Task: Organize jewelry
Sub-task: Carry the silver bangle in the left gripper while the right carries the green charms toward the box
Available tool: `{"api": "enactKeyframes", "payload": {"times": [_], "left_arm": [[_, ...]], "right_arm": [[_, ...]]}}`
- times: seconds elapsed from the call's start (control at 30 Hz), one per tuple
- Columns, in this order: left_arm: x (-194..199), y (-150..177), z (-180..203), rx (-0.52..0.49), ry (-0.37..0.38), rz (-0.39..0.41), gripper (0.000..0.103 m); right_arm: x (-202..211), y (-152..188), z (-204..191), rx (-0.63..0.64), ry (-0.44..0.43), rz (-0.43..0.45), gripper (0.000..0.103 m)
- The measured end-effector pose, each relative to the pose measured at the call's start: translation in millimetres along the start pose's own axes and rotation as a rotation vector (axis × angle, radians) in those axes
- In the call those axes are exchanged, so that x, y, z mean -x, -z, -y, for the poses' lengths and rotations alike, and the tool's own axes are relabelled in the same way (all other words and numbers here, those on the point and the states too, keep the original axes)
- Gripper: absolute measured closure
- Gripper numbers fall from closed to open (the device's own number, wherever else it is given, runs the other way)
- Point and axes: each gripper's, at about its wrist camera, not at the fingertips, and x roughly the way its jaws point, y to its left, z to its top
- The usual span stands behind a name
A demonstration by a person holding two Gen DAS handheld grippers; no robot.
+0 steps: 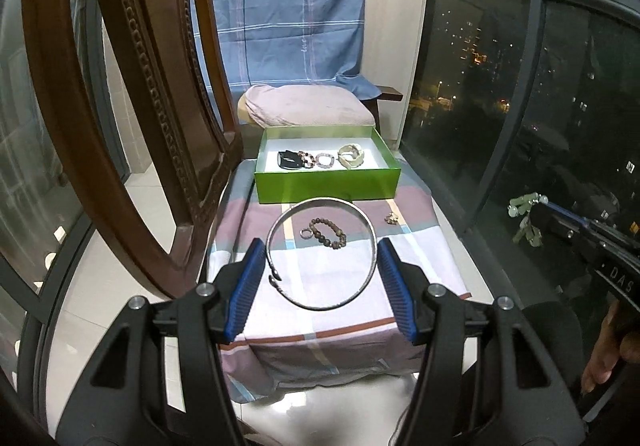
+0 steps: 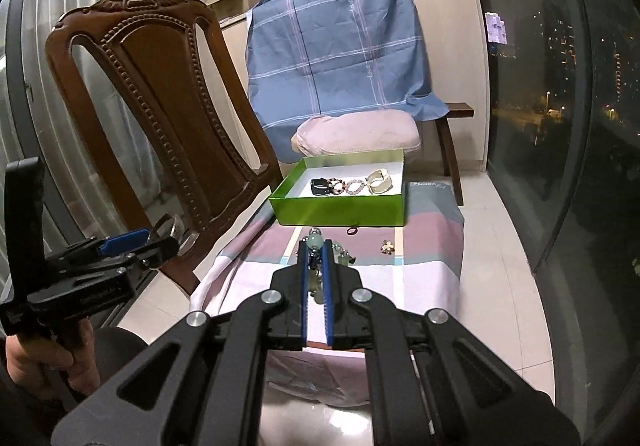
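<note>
My left gripper (image 1: 321,251) is shut on a large silver bangle (image 1: 320,199), which spans the gap between its blue pads above the checked cloth (image 1: 320,286). My right gripper (image 2: 317,251) is shut on a pale green bead strand (image 2: 315,242) that dangles below the fingers. It also shows at the right edge of the left wrist view, where the green beads (image 1: 520,206) hang. The green box (image 1: 328,186) stands at the far end of the cloth and holds a black band (image 1: 289,160), two bead bracelets and a cream band (image 1: 351,157). A brown bead bracelet (image 1: 328,234) lies on the cloth.
A small ring (image 1: 306,234) and a gold charm (image 1: 391,219) lie on the cloth near the box. A carved wooden chair (image 2: 160,106) stands close on the left. A blue-draped chair with a pink cushion (image 2: 356,134) is behind the box, and dark window glass (image 1: 500,106) is on the right.
</note>
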Motion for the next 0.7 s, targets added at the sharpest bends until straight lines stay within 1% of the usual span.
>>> {"api": "enactKeyframes", "payload": {"times": [0.33, 0.7], "left_arm": [[6.2, 5.8, 3.2, -0.014, 0.009, 0.001, 0.046], [3.4, 6.8, 3.0, -0.009, 0.013, -0.007, 0.046]], "right_arm": [[10.4, 2.7, -9.9, 0.008, -0.010, 0.011, 0.096], [8.3, 3.1, -10.7, 0.007, -0.012, 0.005, 0.096]]}}
